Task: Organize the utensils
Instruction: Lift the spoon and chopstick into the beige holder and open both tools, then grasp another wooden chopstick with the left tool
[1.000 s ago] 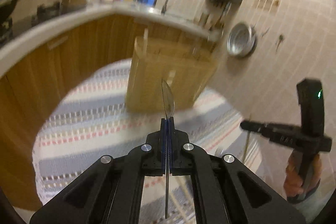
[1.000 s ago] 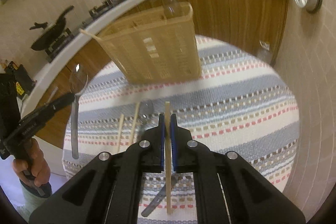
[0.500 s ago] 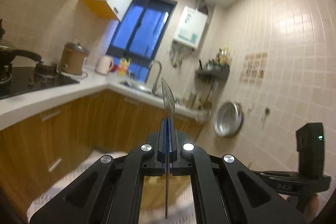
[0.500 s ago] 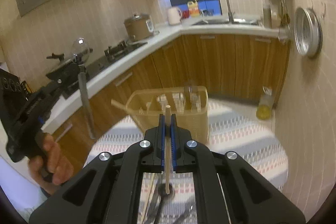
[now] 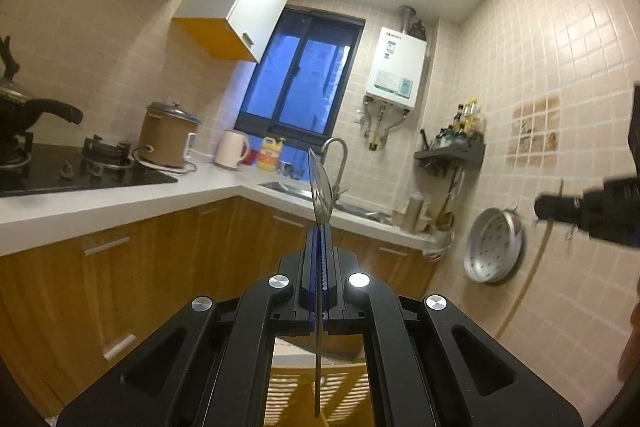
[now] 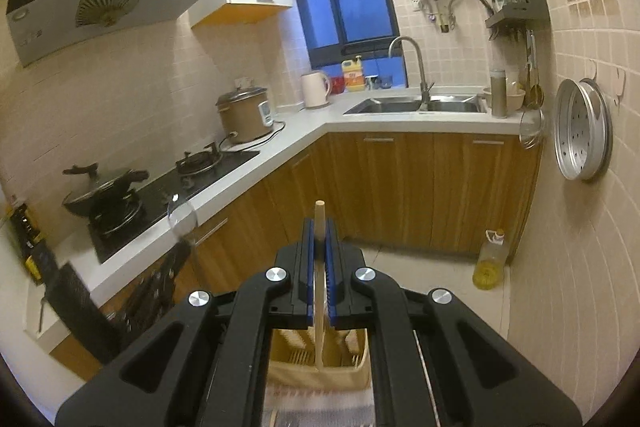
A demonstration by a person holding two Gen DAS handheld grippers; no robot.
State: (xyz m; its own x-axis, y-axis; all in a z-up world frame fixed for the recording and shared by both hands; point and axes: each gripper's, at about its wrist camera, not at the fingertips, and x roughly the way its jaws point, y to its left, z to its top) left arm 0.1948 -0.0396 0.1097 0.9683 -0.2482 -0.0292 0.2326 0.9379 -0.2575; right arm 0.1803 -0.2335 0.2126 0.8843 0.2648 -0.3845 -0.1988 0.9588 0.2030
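My left gripper point(image 5: 319, 231) is shut on a metal spoon point(image 5: 321, 187); the spoon's bowl stands up past the fingertips and its handle hangs down between the arms. My right gripper point(image 6: 319, 227) is shut on a wooden chopstick point(image 6: 319, 209) held upright. Both are raised above the slatted beige utensil basket point(image 6: 354, 375), which shows low under each gripper, and its slats point(image 5: 348, 387) appear in the left wrist view too. From the left wrist, the right gripper point(image 5: 546, 207) sits at the right edge with the chopstick point(image 5: 532, 279) dangling. From the right wrist, the left gripper point(image 6: 180, 251) is blurred at lower left.
A white L-shaped counter point(image 6: 304, 135) runs along the wooden cabinets, with a hob and black pan point(image 6: 104, 187), a rice cooker point(image 6: 244, 115) and a sink point(image 6: 416, 105). A round metal tray point(image 6: 584, 131) hangs on the right wall. An oil bottle point(image 6: 490, 259) stands on the floor. The striped tablecloth point(image 6: 320, 411) lies under the basket.
Both grippers have risen and tipped upward with spoon and chopstick still clamped. The table and basket have dropped to the bottom of both views, and the kitchen walls fill the frames.
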